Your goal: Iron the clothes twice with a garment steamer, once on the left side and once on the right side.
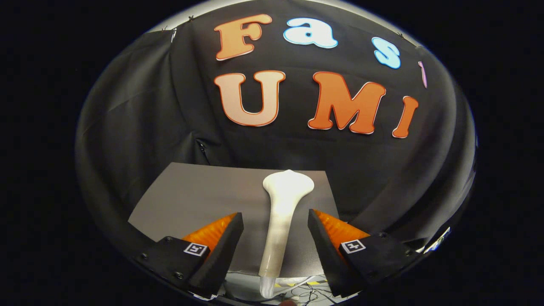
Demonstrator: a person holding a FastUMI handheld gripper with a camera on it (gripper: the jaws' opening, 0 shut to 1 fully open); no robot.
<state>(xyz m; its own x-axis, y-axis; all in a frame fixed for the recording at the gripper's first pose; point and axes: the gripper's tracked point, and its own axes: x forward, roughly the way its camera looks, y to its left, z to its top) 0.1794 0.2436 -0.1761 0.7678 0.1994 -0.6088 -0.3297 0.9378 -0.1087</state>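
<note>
A white garment steamer lies on a flat grey sheet. Its wide head points away toward the black cloth wall, and its slim handle runs back toward me. My gripper is open, with the handle in the gap between the two fingers. Neither finger touches it; a clear gap shows on each side. The head lies just beyond the fingertips. The tail end of the handle reaches past the near edge of the sheet.
Black cloth hangs behind and to both sides of the grey sheet. Below the sheet's near edge lies a pale floor with loose cables and a strip of yellow-and-black tape.
</note>
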